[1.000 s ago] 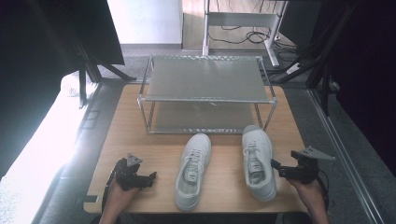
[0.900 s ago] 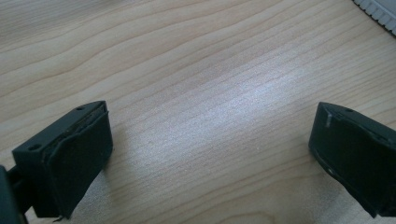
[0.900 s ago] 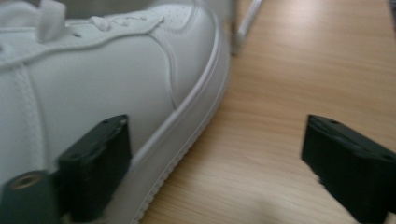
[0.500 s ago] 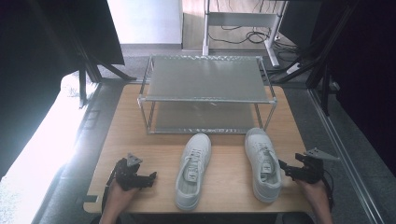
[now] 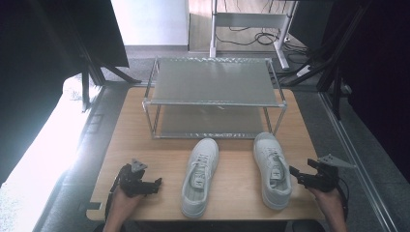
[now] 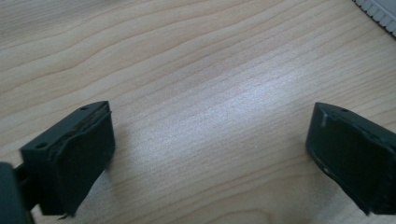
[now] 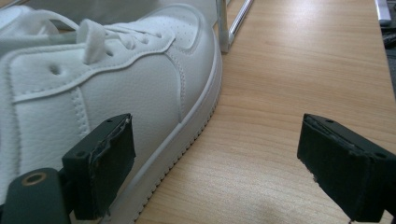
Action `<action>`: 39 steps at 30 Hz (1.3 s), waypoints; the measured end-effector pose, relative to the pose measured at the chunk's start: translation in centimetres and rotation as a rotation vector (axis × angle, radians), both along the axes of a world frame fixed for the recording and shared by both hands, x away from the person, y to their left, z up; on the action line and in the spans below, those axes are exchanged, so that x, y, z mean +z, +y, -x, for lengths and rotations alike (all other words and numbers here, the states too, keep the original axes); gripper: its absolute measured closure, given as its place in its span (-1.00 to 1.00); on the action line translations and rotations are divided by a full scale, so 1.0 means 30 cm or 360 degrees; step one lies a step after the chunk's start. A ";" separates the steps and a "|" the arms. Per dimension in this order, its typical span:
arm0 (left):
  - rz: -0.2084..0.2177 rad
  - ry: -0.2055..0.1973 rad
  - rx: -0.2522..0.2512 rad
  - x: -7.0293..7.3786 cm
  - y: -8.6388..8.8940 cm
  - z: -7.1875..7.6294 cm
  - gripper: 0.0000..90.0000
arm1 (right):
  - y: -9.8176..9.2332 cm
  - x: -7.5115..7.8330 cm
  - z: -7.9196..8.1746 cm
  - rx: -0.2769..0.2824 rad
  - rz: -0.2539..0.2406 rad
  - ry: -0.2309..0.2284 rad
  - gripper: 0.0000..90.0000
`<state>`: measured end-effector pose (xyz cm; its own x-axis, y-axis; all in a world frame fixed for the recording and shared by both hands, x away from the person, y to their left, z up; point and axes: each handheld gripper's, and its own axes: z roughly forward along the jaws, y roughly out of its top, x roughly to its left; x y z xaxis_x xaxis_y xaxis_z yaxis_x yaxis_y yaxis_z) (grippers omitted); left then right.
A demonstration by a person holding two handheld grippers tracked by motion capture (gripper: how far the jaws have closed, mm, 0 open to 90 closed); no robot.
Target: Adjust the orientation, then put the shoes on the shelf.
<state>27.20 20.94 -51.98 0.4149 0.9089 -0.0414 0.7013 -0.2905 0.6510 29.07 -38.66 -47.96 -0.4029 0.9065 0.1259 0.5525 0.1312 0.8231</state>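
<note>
Two white shoes (image 5: 199,176) (image 5: 272,169), one two-tier metal rack (image 5: 212,87), one wooden table (image 5: 145,150) and two grippers (image 5: 155,183) (image 5: 293,172), one in each hand

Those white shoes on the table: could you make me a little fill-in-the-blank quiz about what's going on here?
1. Two white ____ lie on the wooden table.
2. Behind them stands a metal rack with ____ shelves.
3. The right shoe is nearest the ____ tongs.
4. The left tongs are open, with only bare ____ between them.

Missing words: shoes; two; right; table
</note>
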 end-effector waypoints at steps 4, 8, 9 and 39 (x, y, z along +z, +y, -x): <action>0.0039 -0.0020 0.0004 0.023 -0.002 0.007 -0.94 | 0.003 0.018 0.012 0.0000 -0.0006 -0.0024 -0.75; 0.0089 -0.0076 -0.0022 0.066 -0.021 0.024 -0.94 | 0.016 0.038 0.026 0.0015 -0.0012 -0.0046 -0.77; 0.0101 -0.0099 -0.0033 0.077 -0.029 0.028 -0.95 | 0.021 0.044 0.029 0.0011 -0.0006 -0.0050 -0.76; 0.0232 -0.0320 -0.0390 0.192 -0.333 0.047 -0.78 | 0.159 0.059 0.061 0.0170 0.0102 -0.0126 -0.54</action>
